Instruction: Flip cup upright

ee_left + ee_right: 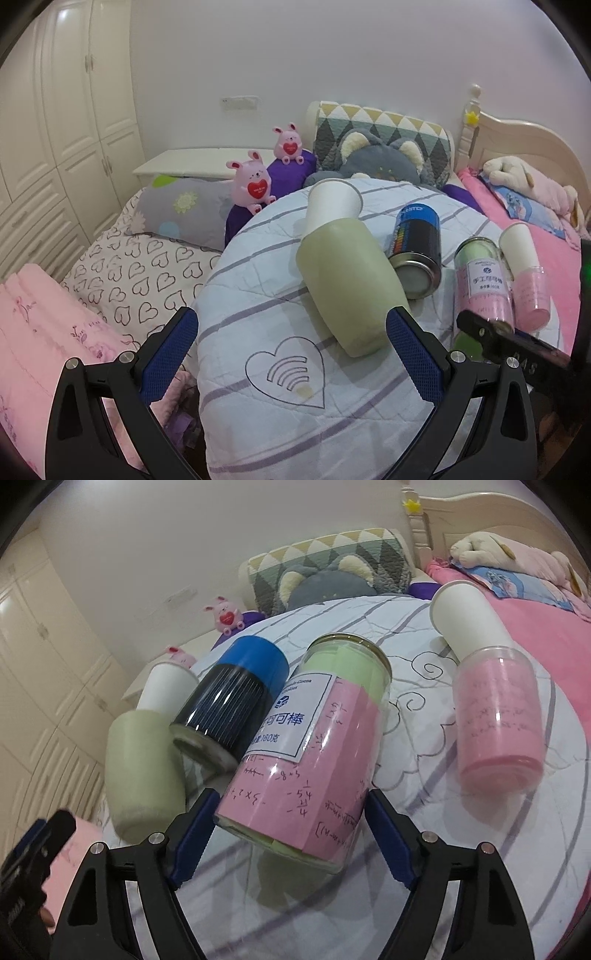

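Observation:
Several cups and jars lie on their sides on a striped quilt-covered round table (266,435). A green cup (347,284) nested over a white paper cup (332,206) lies just ahead of my open, empty left gripper (291,354). A blue and black can (417,251) lies beside it. A clear jar with pink and green paper (306,760) lies between the fingers of my open right gripper (288,834); the pads stand at its sides without clamping. A pink cup over a white cup (495,709) lies to the right.
Two pink toy rabbits (251,181) and a grey plush pillow (380,158) sit behind the table. A bed with pink bedding (524,199) is at right, a heart-print bed (140,280) at left. White wardrobes (66,110) line the left wall.

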Available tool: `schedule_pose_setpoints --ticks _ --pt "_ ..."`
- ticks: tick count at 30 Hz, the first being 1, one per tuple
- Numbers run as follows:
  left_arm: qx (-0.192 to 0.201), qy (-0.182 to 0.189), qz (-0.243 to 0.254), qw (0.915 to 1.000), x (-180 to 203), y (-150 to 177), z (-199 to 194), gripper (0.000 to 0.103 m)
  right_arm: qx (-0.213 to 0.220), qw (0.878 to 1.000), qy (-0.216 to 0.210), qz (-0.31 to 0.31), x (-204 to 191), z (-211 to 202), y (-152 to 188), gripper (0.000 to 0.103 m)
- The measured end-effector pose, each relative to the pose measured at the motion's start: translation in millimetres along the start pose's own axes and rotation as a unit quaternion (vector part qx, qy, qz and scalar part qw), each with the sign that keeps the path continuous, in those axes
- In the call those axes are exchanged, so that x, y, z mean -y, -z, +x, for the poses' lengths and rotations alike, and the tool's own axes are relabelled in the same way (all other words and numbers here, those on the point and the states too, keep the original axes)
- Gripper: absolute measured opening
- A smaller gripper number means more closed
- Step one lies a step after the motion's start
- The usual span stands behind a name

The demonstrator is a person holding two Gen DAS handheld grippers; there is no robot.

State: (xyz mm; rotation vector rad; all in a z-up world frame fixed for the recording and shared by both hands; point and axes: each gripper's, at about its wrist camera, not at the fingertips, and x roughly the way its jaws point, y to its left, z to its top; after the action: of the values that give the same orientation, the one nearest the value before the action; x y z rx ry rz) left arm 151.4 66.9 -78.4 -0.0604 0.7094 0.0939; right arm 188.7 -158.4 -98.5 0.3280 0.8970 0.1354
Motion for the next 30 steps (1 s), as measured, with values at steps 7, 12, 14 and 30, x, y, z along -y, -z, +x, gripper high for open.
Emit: schedule_pose_setpoints --ticks 7,12,14,30 --pt "-0.010 0.014 -0.001 0.9998 13.9 10.1 -13.7 0.103 -0.015 0.999 -0.005 -0.029 3.1 -21.0 13.0 0.076" --pt "0.005 0.011 -0.004 0.9999 17.3 15.8 -32.4 0.103 -0.017 1.000 -0.016 -0.013 7.9 -24.1 12.0 0.078" --pt "0.010 0.003 -0.005 0.9999 13.7 16.6 -38.0 0.103 0.007 1.000 -0.014 0.008 7.1 -27.8 11.2 0.083" --pt "0.002 0.003 -0.008 1.0000 1.7 11.8 -25.6 0.103 0.022 0.999 -0.014 0.040 4.5 3.1 -2.3 0.075"
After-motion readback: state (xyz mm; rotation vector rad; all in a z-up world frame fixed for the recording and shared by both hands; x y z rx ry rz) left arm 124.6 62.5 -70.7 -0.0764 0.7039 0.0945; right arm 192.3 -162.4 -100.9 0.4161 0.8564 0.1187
